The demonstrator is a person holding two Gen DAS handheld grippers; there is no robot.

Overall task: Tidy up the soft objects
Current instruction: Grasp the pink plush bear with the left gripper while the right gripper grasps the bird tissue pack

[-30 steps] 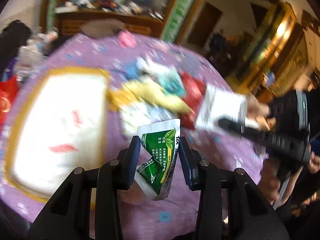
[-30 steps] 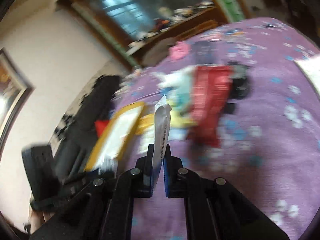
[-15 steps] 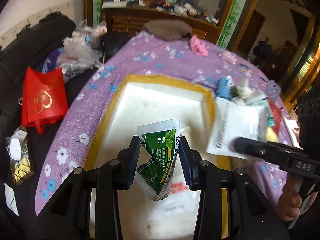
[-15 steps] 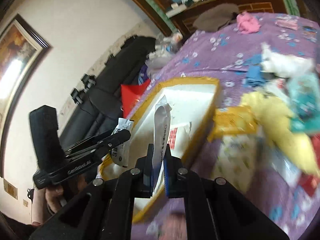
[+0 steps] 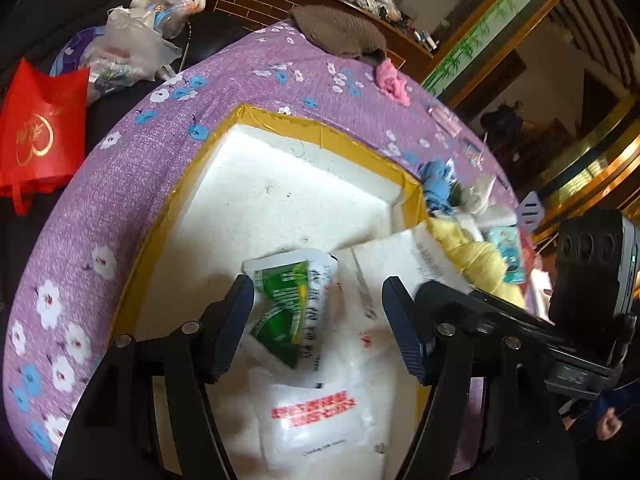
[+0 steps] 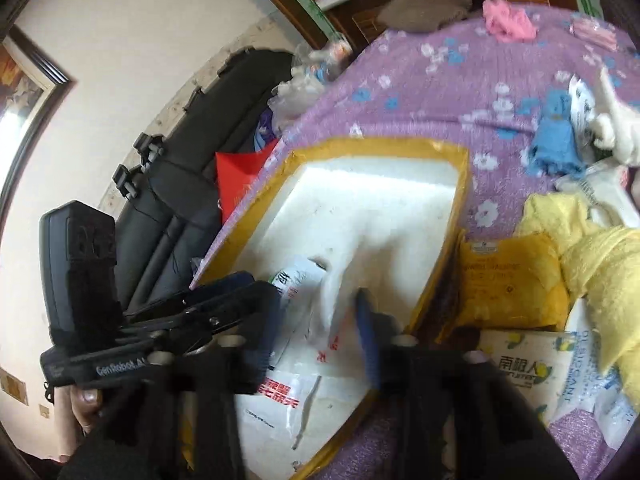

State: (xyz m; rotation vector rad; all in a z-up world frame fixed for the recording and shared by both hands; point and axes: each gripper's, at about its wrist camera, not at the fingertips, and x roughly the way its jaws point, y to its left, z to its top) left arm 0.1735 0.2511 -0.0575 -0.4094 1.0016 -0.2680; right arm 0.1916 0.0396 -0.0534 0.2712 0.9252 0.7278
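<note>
A white foam box (image 5: 280, 196) with a yellow taped rim sits on the purple flowered cloth; it also shows in the right wrist view (image 6: 376, 208). My left gripper (image 5: 320, 320) is open above it, and the green-and-white packet (image 5: 292, 300) lies loose in the box between its fingers. My right gripper (image 6: 316, 340) is open too; the white pouch (image 5: 400, 264) it carried lies blurred at the box's right side. A clear bag with red print (image 5: 316, 412) lies in the box near me.
A pile of soft items lies right of the box: yellow cloth (image 6: 600, 248), orange packet (image 6: 508, 280), blue cloth (image 6: 556, 140), tissue packs (image 6: 528, 364). A pink cloth (image 5: 394, 82) and a brown cloth (image 5: 340, 30) lie far back. A red bag (image 5: 36, 136) hangs left.
Both grippers moved over the foam box and opened. The green packet dropped from the left gripper and the white pouch from the right gripper into the box.
</note>
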